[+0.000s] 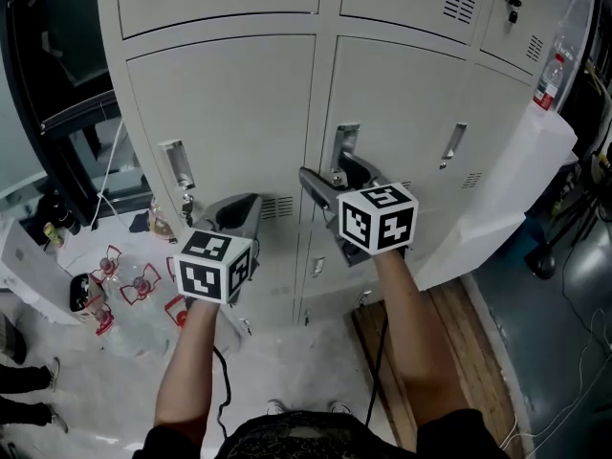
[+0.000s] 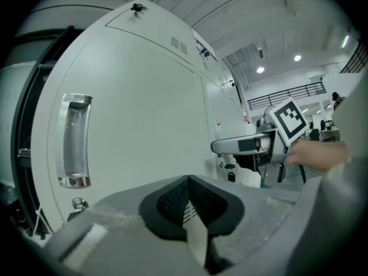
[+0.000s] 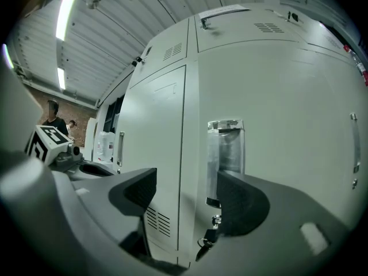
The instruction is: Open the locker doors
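Observation:
A bank of cream metal lockers stands in front of me with every door shut. My right gripper is open, its jaws on either side of the chrome recessed handle of the middle door. In the right gripper view that handle lies between the jaws of the right gripper, close to the right one, with a key hanging in the lock below. My left gripper is shut on nothing, held short of the left door, right of and below its handle. The left gripper view shows the same handle to the left of the left gripper.
A white panel leans against the lockers at the right, and a bottle stands above it. Cans and plastic wrapping litter the floor at the left. A wooden board lies on the floor at the right. A dark frame stands at the far left.

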